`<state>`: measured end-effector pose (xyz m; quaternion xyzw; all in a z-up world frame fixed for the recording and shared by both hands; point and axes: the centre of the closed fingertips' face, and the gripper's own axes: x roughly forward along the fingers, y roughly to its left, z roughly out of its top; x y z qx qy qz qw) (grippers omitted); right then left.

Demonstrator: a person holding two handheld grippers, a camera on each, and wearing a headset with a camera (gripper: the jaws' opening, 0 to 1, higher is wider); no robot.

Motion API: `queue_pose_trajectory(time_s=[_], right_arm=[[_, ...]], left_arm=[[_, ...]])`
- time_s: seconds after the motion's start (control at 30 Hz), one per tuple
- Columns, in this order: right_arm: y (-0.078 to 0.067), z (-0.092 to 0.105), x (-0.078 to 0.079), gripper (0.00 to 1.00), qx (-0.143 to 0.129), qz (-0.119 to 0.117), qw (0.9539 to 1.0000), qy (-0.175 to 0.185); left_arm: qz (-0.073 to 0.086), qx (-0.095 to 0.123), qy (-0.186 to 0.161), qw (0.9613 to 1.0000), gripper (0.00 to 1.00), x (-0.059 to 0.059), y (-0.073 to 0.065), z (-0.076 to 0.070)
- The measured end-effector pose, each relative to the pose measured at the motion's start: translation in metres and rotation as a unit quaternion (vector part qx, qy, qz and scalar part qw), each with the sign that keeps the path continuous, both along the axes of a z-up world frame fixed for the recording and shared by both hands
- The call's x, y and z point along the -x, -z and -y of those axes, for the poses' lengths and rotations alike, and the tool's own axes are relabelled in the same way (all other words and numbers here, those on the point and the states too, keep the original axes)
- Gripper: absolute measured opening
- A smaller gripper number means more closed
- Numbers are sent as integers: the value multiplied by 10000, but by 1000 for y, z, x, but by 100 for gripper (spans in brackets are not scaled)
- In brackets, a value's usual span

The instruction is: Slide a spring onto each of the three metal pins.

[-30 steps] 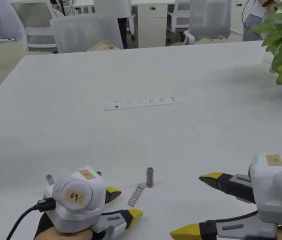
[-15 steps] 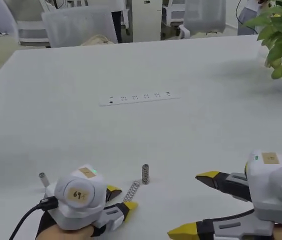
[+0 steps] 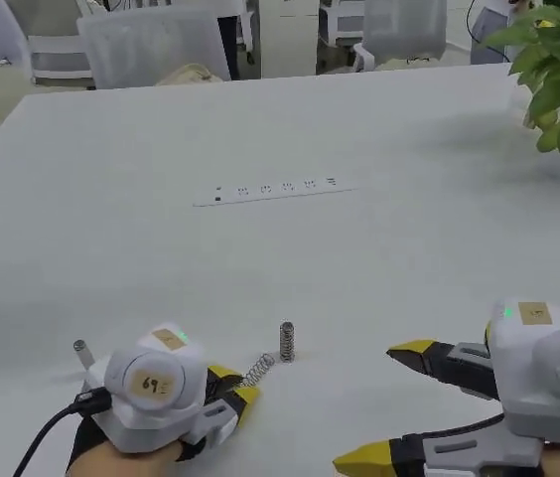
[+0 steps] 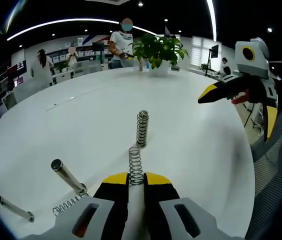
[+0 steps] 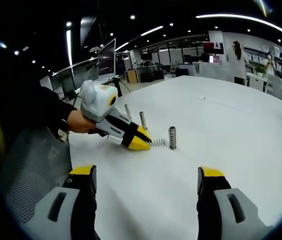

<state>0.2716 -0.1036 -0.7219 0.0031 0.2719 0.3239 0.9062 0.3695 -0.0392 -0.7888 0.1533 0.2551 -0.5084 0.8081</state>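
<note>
Head view: left gripper [image 3: 237,396] sits low at bottom left. Its white body covers most of the jaws, and the yellow tips aim right and away. A loose coiled steel spring [image 3: 257,370] lies on the white table [image 3: 359,268]. Its long axis runs diagonally from those tips toward the upright metal pin wearing a spring [image 3: 286,341]. A bare metal pin [image 3: 82,352] stands left of the gripper body. Right gripper [image 3: 389,405] is at bottom right, body cut by the frame edge, jaws spread wide and aimed left.

Left gripper view: the jaws are pressed nearly together, pinching the near end of the loose spring. It points straight ahead at the sprung pin and stops just short of it. To the left a nearer pin [image 4: 68,176] leans in the fisheye, with a small second spring [image 4: 67,205] at its foot. An outer pin [image 4: 15,209] sits low by the edge; I cannot tell whether it stands or lies.

Right gripper view: its own jaws are wide apart with nothing between them. The left gripper, in a hand, reaches in from the left. The spring lies level from its tips toward the sprung pin.
</note>
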Motion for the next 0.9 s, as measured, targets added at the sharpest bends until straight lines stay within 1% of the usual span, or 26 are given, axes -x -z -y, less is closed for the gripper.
queue_pose_trajectory(time_s=[0.13, 0.23, 0.3, 0.33, 0.6, 0.67, 0.9], right_arm=[[0, 0, 0, 82, 19, -5, 10000, -3], [-1, 0, 1, 81, 33, -2, 10000, -8], [-2, 0, 1, 81, 46, 1, 10000, -12], [-2, 0, 1, 81, 56, -2, 10000, -14], [-4, -2, 0, 81, 93, 11, 9999, -59], [-6, -4, 1, 80, 100, 26, 9999, -66], [-9, -5, 2, 80, 146, 40, 9998, -99]], left_arm=[[-4, 2, 0, 10000, 3, 0, 0, -1], [27, -24, 26, 10000, 3, 1, 0, -3], [-14, 8, 49, 10000, 3, 2, -2, -4], [4, 0, 57, 10000, 3, 2, -2, -5], [13, 25, 190, 9998, 3, 12, -10, -13], [32, 23, 260, 9997, 3, 16, -14, -16], [80, 52, 328, 9994, 3, 22, -26, -28]])
